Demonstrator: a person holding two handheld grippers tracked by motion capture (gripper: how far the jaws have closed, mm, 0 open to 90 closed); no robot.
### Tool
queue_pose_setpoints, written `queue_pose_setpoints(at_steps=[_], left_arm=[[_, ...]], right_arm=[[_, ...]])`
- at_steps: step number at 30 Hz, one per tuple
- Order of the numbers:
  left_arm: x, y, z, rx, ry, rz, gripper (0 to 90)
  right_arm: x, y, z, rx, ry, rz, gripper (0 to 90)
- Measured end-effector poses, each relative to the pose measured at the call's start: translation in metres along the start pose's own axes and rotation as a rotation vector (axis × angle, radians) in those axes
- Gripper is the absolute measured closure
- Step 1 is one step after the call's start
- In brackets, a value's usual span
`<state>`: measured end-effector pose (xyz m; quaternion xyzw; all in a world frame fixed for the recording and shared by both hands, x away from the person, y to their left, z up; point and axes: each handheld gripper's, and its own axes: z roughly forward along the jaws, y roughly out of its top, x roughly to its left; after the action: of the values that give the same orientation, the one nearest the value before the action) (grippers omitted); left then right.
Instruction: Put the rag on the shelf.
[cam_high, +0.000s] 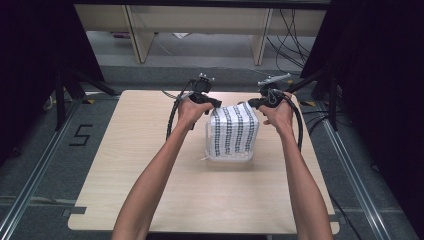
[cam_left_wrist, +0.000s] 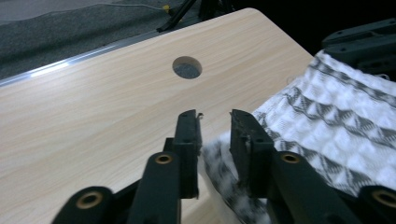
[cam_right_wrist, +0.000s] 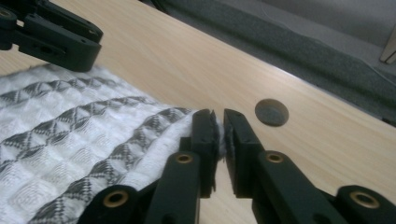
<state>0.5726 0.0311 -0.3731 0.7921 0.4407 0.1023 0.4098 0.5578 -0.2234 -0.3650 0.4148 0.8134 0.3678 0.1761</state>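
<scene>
Cloth hangs stretched between both grippers; right gripper pinches its corner; left gripper straddles its edge, grip uncertain; folding or laying-out seems left.

The counter is seen from above, looking forward and down. Close, low views are taken along each gripper's jaws; the patterned cloth is shared by all three.

A white waffle-weave cloth with dark patterned stripes hangs lifted above the table. Its far corners are raised; its lower edge rests on the tabletop.
</scene>
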Motion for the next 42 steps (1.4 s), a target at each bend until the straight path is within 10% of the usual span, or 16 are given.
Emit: queue_pose_setpoints(at_steps=[22, 42], left_arm=[[0.019, -0.001, -0.044, -0.077, 0.033, -0.014, 62.1], [0.005, -0.008, -0.099, -0.176, 0.102, 0.029, 37.5]], right_arm=[[-0.013, -0.006, -0.027, -0.035, -0.024, 0.085, 68.5], [0.0, -0.009, -0.063, -0.14, -0.052, 0.041, 44.9]])
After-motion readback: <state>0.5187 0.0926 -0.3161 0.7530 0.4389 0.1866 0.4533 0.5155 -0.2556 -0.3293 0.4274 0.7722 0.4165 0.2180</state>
